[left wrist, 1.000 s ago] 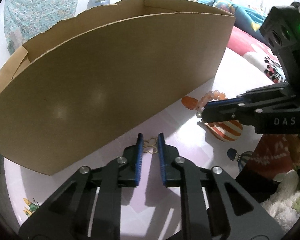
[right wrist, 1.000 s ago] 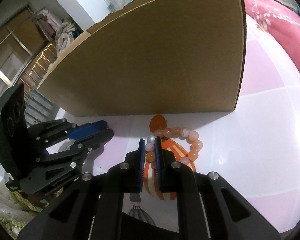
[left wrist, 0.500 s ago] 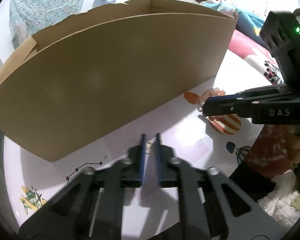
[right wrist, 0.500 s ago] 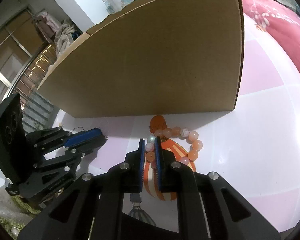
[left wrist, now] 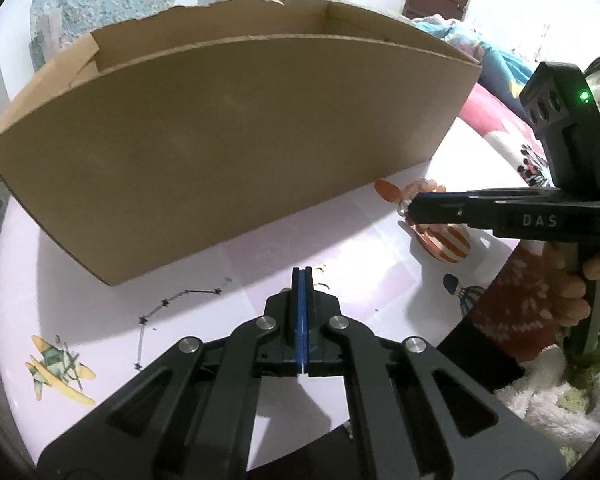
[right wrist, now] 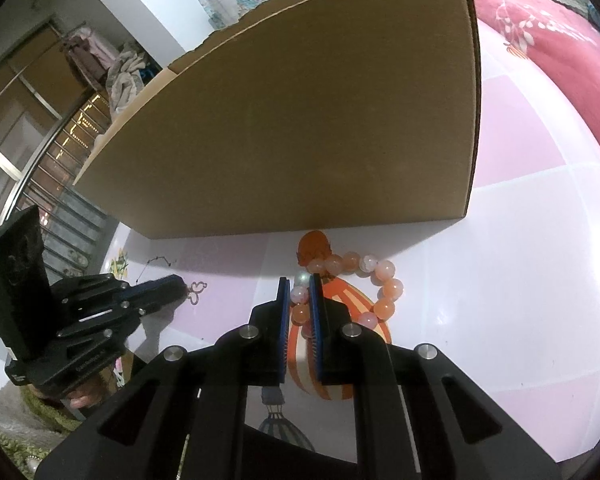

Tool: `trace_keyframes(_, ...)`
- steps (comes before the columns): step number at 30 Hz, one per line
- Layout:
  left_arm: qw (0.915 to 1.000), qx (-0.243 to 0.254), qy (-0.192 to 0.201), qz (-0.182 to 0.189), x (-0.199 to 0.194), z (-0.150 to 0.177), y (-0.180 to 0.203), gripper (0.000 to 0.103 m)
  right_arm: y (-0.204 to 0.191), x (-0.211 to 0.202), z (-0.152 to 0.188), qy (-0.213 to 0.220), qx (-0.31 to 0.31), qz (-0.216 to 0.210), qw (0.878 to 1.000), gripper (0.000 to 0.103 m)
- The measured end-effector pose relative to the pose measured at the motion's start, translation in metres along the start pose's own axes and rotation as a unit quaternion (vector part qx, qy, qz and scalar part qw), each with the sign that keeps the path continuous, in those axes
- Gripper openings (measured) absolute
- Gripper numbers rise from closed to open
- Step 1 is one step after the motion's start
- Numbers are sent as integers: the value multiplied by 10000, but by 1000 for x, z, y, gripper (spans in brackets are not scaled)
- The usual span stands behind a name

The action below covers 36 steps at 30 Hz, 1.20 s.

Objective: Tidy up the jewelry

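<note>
A tall cardboard box [left wrist: 240, 140] [right wrist: 300, 120] stands on the pink-and-white table cloth [right wrist: 520, 280]. In front of it lies a bracelet of pink and orange beads [right wrist: 384, 270] [left wrist: 428, 186]. My right gripper [right wrist: 300, 284] [left wrist: 414, 210] is shut on the bracelet's near-left beads, which show between its blue pads. A small gold butterfly-shaped wire piece [right wrist: 197, 290] [left wrist: 320, 270] sticks out at the tip of my left gripper [left wrist: 302, 274] [right wrist: 182, 284], whose jaws are pressed fully together on its edge. Most of the piece is hidden behind the fingers in the left wrist view.
The box wall rises close behind both grippers. A thin dark line of stars [left wrist: 180, 296] marks the cloth left of my left gripper; print or chain, I cannot tell. A person's hand [left wrist: 580, 280] holds the right gripper. A red bed cover [right wrist: 540, 40] lies beyond the table.
My left gripper's jaws closed from a narrow gap around the gold piece to fully shut, and the hand shifted and rolled a little. The right gripper stayed still on the beads.
</note>
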<state>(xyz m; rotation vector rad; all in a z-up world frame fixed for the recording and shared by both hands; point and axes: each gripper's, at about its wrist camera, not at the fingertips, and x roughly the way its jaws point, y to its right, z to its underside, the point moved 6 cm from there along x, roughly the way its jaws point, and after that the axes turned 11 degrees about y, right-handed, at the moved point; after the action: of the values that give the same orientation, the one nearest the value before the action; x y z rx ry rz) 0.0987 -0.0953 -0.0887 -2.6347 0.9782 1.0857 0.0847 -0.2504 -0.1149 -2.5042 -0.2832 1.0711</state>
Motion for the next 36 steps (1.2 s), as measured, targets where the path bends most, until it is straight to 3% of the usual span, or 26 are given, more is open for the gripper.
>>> trace_keyframes(17, 9990, 409, -113, -161, 11, -3, 8, 1, 1, 0, 0, -3, 34, 0, 10000, 10)
trace_keyframes(30, 9993, 306, -186, 91, -2, 7, 16, 10, 0, 1, 0, 14, 42, 6, 10000, 10)
trace_keyframes(32, 9995, 253, -102, 136, -6, 5, 15, 17, 0, 1, 0, 11, 41, 7, 10000, 10)
trace_keyframes(34, 9995, 197, 14, 227, -10, 1, 16, 32, 0, 1, 1, 13, 43, 6, 10000, 10)
trace_keyframes(36, 9994, 241, -5, 265, -9, 0, 20, 37, 0, 1, 1, 14, 47, 6, 10000, 10)
